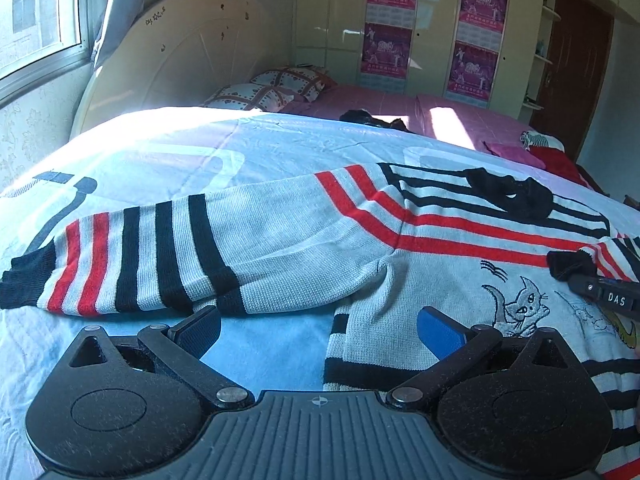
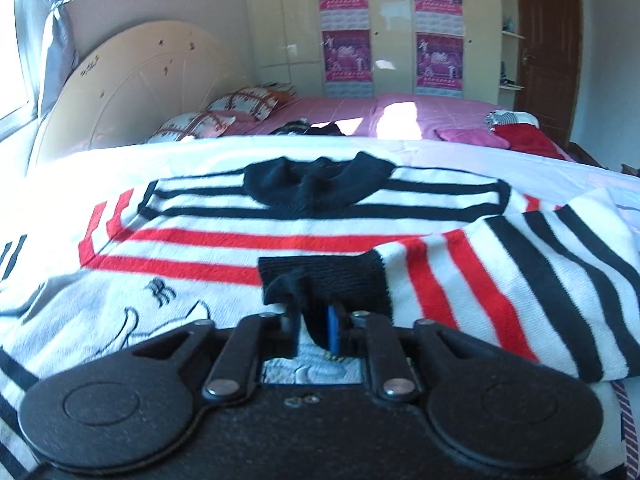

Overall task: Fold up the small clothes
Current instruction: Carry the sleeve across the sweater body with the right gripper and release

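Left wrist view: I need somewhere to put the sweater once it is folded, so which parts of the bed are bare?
The pale blue sheet is bare beyond the outstretched sleeve, toward the headboard. A smaller bare patch lies between sleeve and left gripper. The right is crowded: sweater, right gripper.

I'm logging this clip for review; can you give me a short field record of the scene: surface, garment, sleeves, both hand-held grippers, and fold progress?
surface: bed sheet, pale blue
garment: striped sweater, lying flat, collar at the far end
left sleeve: spread out sideways, not folded
right sleeve: brought over the chest, cuff at the gripper
left hand-held gripper: open, holding nothing, near the sweater's hem
right hand-held gripper: jaws nearly together, cuff fabric between them
fold progress: one sleeve in, one still out
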The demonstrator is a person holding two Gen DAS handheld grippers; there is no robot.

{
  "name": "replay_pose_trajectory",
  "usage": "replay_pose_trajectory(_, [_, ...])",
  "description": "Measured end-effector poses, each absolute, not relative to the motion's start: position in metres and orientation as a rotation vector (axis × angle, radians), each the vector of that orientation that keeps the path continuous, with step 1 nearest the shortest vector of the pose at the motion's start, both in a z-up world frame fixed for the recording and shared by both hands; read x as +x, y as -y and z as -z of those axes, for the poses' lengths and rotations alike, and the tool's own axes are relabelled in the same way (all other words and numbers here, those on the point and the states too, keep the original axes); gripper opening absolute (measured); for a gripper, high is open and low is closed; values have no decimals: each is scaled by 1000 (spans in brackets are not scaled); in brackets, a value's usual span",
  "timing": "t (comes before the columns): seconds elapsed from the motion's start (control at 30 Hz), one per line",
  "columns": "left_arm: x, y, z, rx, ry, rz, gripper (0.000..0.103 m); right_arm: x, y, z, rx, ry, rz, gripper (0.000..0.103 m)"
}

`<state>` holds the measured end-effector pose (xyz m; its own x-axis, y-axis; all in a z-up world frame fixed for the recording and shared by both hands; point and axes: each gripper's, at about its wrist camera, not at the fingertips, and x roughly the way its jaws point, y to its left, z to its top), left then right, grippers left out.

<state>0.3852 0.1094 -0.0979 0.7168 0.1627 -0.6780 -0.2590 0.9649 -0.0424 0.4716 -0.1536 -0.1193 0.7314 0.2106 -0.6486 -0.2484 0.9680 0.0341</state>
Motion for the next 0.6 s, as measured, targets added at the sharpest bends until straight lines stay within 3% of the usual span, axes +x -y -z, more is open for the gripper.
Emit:
replay_pose_trajectory(0.03, [386, -109, 98, -149, -736, -224, 103, 465, 152, 117, -86, -690, -252, 27])
replay_pose_trajectory(0.07, [388, -105, 98, -162, -733, -209, 103, 457, 154, 110, -102, -662, -238, 42])
replay_pose_trajectory(0.1, [391, -100, 98, -172, -729, -194, 103, 450, 159, 104, -100, -631, -232, 48])
replay_pose_trajectory(0.17, [399, -88, 100, -193, -733, -170, 103, 436, 185, 95, -65, -602, -231, 39])
replay_pose_trajectory(0.3, [424, -46, 106, -287, -756, -48, 102, 418, 216, 84, -52, -589, -158, 31])
replay_pose_trajectory(0.37, [437, -26, 109, -359, -759, 56, 66, 415, 232, 82, -32, -593, -127, 31])
replay_pose_trajectory(0.4, [446, -12, 113, -405, -791, 106, 39, 415, 239, 81, -24, -599, -112, 31])
replay_pose_trajectory(0.53, [478, 23, 134, -552, -837, 202, 40, 410, 263, 81, -4, -610, -71, 32])
replay_pose_trajectory(0.6, [493, 31, 145, -639, -839, 217, 48, 406, 273, 82, 1, -614, -56, 33])
